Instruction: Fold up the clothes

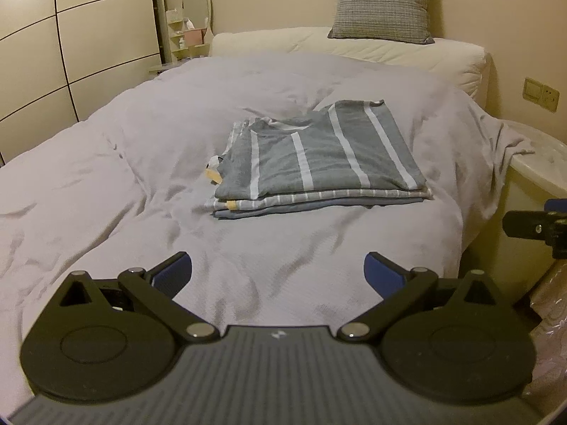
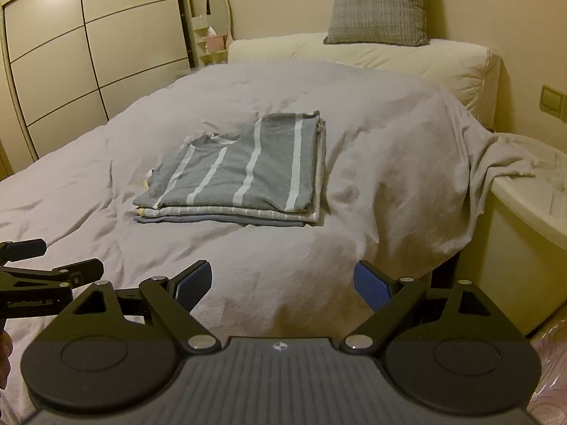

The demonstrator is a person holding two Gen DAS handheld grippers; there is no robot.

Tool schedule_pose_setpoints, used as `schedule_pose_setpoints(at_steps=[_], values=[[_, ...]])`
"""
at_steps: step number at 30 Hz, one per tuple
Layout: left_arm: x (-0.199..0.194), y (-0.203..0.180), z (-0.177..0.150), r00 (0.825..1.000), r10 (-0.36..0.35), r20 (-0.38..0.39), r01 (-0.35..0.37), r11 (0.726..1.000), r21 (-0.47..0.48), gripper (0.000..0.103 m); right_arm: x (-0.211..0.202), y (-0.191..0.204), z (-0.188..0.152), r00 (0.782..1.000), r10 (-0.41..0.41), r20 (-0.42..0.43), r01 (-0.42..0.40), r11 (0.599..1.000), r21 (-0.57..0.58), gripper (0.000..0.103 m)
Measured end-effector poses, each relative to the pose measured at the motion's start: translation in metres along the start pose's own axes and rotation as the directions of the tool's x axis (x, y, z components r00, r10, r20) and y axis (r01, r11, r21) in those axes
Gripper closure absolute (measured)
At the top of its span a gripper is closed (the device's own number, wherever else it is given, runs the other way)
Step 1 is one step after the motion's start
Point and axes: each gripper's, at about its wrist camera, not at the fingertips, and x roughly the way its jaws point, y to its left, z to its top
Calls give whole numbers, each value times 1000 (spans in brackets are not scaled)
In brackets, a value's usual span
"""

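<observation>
A stack of folded clothes (image 1: 319,163) lies in the middle of the bed; its top piece is grey with white stripes, over a thin-striped one and a blue one. The same stack of folded clothes (image 2: 237,177) shows left of centre in the right wrist view. My left gripper (image 1: 278,272) hovers open above the bedcover, well short of the stack, with nothing between its blue pads. My right gripper (image 2: 283,281) is also open and empty, near the bed's front edge. The left gripper (image 2: 39,269) appears at the left edge of the right wrist view.
A pale lilac bedcover (image 1: 106,177) spreads over the bed, draping off the right side. A grey cushion (image 1: 382,0) leans on the cream headboard (image 1: 389,49). A wardrobe (image 1: 71,35) stands left, a white nightstand (image 2: 531,212) right, a mirror with small shelves (image 1: 195,10) behind.
</observation>
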Motion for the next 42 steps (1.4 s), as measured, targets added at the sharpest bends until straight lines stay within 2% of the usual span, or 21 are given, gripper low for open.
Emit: schedule_pose_setpoints(at_steps=[13, 42], values=[[-3, -7, 0, 1000, -14, 3, 14, 1000, -3, 1, -8, 1, 3, 1000, 14, 17, -14, 1000, -1, 14], [-1, -13, -1, 1000, 3, 26, -3, 1000, -5, 1, -13, -1, -1, 1000, 23, 17, -23, 1000, 13, 14]])
